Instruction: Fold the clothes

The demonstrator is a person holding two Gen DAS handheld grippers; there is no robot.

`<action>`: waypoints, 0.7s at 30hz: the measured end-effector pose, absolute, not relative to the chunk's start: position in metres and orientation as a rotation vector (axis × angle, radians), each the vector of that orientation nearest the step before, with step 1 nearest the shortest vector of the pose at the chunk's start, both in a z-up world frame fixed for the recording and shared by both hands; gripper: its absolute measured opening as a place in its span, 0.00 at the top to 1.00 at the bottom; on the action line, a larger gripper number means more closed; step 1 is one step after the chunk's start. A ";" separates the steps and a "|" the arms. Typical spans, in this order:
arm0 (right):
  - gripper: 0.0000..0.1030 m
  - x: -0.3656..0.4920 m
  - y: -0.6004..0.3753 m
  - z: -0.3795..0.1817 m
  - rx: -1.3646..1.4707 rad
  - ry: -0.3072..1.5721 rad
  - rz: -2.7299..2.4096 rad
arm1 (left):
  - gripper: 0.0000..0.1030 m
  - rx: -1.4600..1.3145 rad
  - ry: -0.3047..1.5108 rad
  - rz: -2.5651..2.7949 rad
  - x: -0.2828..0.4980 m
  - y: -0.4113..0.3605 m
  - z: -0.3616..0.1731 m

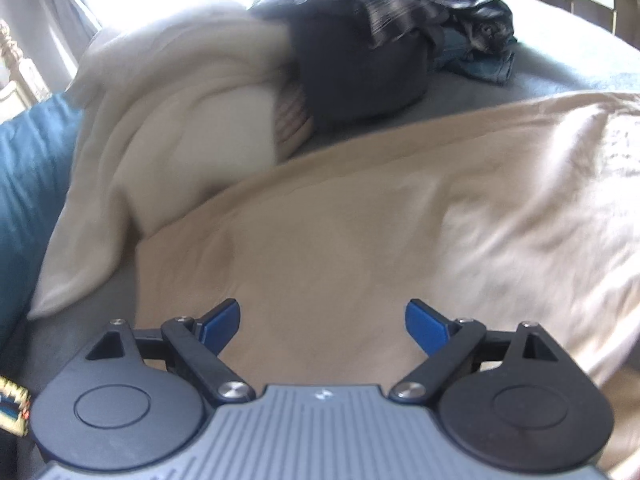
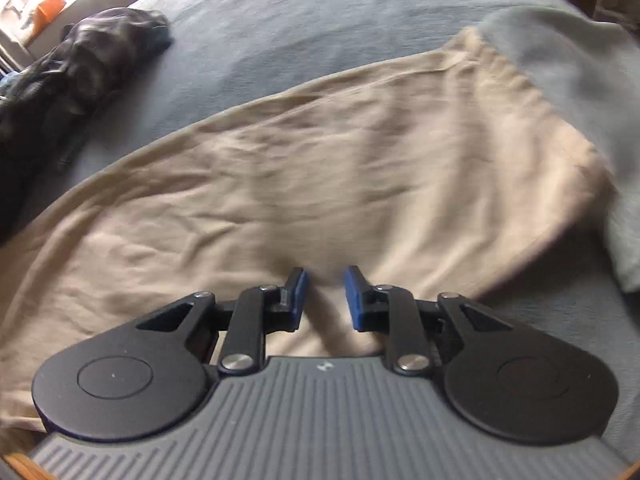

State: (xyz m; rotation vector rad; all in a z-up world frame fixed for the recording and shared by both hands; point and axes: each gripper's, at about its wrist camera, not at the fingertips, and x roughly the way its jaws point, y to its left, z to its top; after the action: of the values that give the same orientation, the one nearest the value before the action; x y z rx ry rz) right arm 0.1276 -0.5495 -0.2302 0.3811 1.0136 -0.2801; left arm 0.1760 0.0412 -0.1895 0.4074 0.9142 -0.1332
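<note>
Creased beige shirt (image 2: 320,184) flat on grey bed (image 2: 320,20). Left tool (image 1: 322,326) spread wide, empty. Right tool (image 2: 326,294) narrowly parted, gripping nothing.

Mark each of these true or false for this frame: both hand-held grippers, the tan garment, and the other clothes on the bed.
1. The left hand-held gripper holds the tan garment. False: its jaws stand wide open with nothing between them.
2. The tan garment lies spread on the bed. True.
3. The right hand-held gripper is open wider than the left. False: its gap is much narrower.
4. A dark pile lies beyond the tan garment. True.
5. A cream garment lies left of the dark pile in the left wrist view. True.
</note>
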 end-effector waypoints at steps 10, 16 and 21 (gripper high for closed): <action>0.78 0.092 -0.480 -0.187 0.384 0.956 -0.157 | 0.12 0.247 1.087 -0.008 0.096 0.117 -0.171; 0.77 0.088 -0.405 -0.209 0.443 1.030 0.018 | 0.12 0.088 1.189 0.069 0.039 0.162 -0.170; 0.78 0.048 -0.418 -0.230 0.522 1.095 -0.112 | 0.12 0.005 1.262 0.155 -0.009 0.199 -0.183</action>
State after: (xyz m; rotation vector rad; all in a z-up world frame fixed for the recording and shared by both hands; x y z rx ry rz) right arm 0.0479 -0.4180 -0.2303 0.5219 1.0951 -0.1121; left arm -0.0088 0.1993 -0.1834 0.0049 1.2619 0.1552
